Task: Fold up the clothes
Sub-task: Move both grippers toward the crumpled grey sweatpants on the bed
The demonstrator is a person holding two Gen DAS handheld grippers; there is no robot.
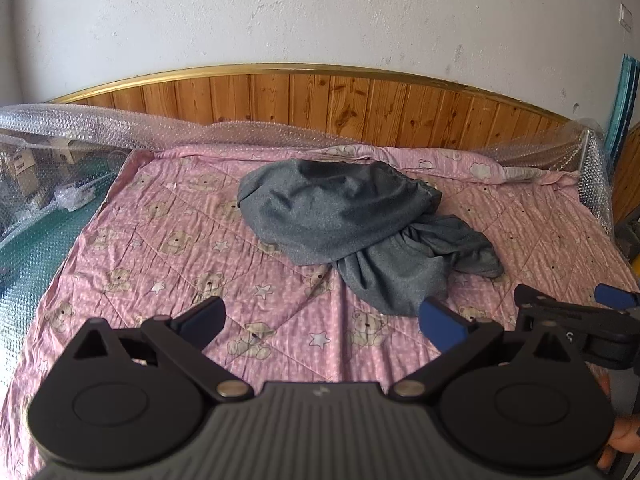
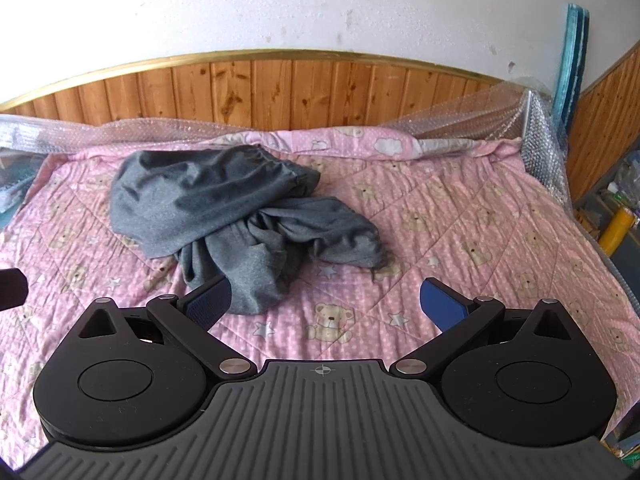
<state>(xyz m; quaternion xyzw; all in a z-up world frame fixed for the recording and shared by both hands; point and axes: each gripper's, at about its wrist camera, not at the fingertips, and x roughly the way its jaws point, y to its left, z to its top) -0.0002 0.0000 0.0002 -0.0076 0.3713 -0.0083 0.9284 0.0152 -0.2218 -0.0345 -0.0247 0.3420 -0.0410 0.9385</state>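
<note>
Left wrist view: your left gripper (image 1: pixel 322 320) and right gripper (image 2: pixel 326 300) gape wide, empty | grey garment (image 1: pixel 352 224) bunched just ahead | risk: you pinch several layers, tangle worsens

We see a plain slate-grey garment (image 1: pixel 340 216) on a pink quilt (image 1: pixel 160 248) patterned with beige teddy bears, white stars and tiny white dots. At twelve o'clock runs orange-brown knotty wood panelling (image 1: pixel 320 100) with a gold trim, under a white wall (image 1: pixel 280 12). Both grippers are black with blue finger pads (image 2: pixel 440 300).
</note>
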